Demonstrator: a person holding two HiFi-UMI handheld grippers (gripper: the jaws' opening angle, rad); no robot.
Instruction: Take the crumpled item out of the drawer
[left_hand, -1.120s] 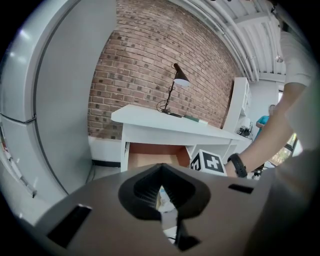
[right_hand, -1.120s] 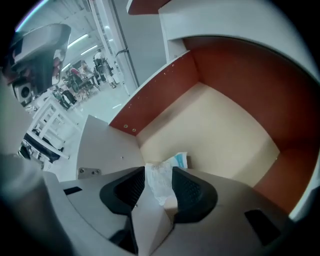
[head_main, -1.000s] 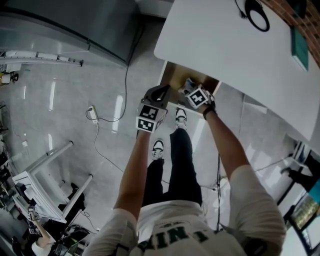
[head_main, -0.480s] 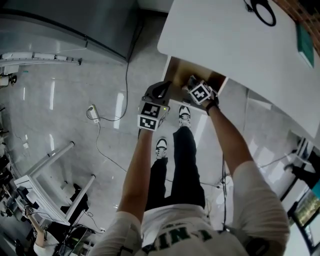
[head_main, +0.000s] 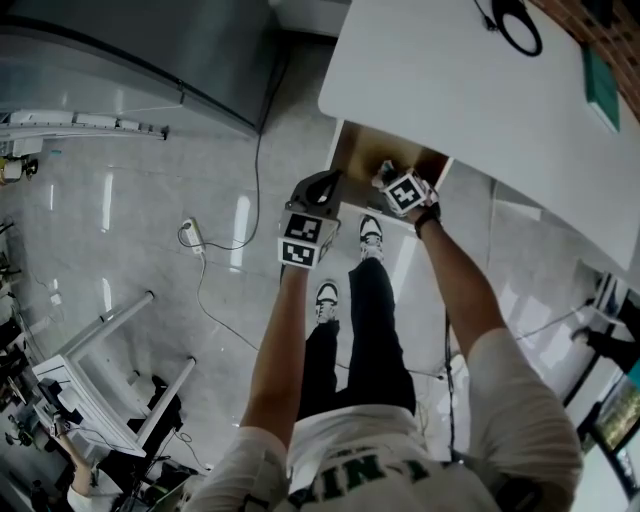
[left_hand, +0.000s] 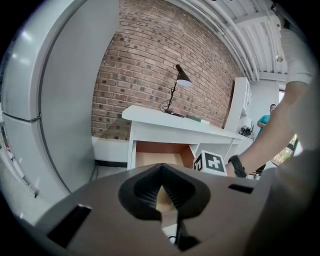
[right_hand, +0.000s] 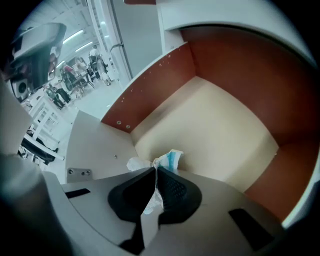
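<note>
1. A grey cabinet (head_main: 130, 50) fills the upper left of the head view. A white desk (head_main: 480, 90) fills the upper right, and the left gripper view shows a brick wall (left_hand: 150, 65) behind it.
2. The drawer (head_main: 352, 150) stands open under the desk's lower left edge. It has brown walls and a pale floor.
3. A lamp (left_hand: 179, 82) and a green book (head_main: 600, 85) sit on the desk. A power strip (head_main: 190, 232) lies on the floor at centre left, well apart from the drawer.
4. The left gripper (left_hand: 161, 186) is outside the drawer front, just left of the other gripper. Its jaws are together with nothing between them.
5. The right gripper (right_hand: 154, 172) reaches into the drawer. Its jaws are closing and already pinch the crumpled item (right_hand: 162, 161).
6. The item is white with a blue patch and sits at the near left edge of the drawer floor, close to the brown side wall. The lump runs left to right across the jaw tips, blue end pointing up and right. A thin tail runs down between the pads.
</note>
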